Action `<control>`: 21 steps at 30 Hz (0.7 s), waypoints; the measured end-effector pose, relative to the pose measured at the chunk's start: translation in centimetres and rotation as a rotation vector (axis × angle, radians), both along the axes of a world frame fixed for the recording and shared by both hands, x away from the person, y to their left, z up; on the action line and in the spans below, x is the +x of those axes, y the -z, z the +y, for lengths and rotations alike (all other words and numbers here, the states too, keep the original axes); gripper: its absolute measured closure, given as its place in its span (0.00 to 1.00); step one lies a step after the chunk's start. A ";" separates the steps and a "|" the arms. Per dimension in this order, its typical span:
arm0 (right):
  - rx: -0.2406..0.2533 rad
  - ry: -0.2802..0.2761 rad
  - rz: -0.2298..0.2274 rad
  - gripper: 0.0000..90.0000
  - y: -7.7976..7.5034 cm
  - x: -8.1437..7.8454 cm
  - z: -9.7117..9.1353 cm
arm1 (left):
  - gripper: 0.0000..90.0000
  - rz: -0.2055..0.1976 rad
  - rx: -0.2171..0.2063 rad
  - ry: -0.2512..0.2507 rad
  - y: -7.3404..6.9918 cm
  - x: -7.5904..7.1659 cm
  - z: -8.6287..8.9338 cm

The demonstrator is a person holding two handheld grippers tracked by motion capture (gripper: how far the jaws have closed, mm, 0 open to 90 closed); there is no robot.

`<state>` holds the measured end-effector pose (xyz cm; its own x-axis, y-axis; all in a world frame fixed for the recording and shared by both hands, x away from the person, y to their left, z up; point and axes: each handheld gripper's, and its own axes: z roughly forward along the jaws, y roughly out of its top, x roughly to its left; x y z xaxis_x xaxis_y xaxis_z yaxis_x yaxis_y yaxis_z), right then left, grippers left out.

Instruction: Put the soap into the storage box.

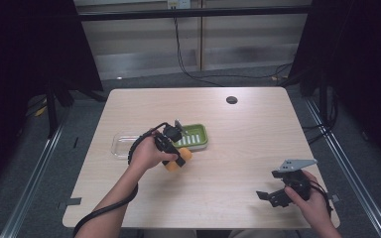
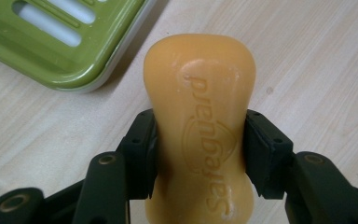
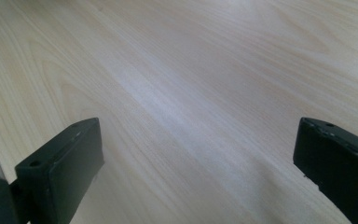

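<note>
— While those two black jaws are pressed in on the waist of the orange soap bar [image 2: 199,126], one pad on each flank, I'd say the left gripper [image 2: 199,154] has it squarely; look how the narrow middle sits right between them

— Agreed, it's clamped on the soap. From where we stand the bar [image 1: 177,159] looks to be at the near edge of the green soap dish [image 1: 194,135], close beside it but not in it. Whether it's resting on the table [image 1: 238,148] or just lifted, I can't tell

— So the step is getting it into that dish, I reckon. What would you watch for?

— Soap is slick, so I'd judge a steady squeeze on the waist matters more than force; too hard and it may squirt out. Carry it low over the rim, line its length up with the slotted tray, set it flat, then let go

— And that clear lid [image 1: 121,145] lying to the left of the dish?

— Touching or just beside the dish, hard to say. It's out of the path, anyway

— The right gripper [image 1: 273,194]?

— Parked well apart near the right front corner, jaws spread wide with bare wood between them. It could steady the dish if it slides
</note>
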<state>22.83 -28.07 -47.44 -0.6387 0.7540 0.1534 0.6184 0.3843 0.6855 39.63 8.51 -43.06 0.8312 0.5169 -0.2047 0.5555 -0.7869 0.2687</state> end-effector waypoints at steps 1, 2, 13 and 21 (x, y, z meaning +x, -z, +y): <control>0.000 0.000 -0.001 0.02 0.0 0.0 0.0 | 0.56 0.003 -0.003 -0.004 0.0 0.1 0.0; 0.001 -0.002 0.000 0.02 0.0 0.0 0.0 | 0.56 0.003 -0.003 -0.004 0.0 0.1 0.0; -0.001 0.003 0.003 0.02 0.0 0.0 0.0 | 0.56 0.000 0.009 -0.008 -0.7 1.0 -0.3; 0.002 0.004 0.000 0.02 -0.1 0.0 -0.1 | 0.56 0.001 0.009 -0.006 -1.2 1.5 -0.7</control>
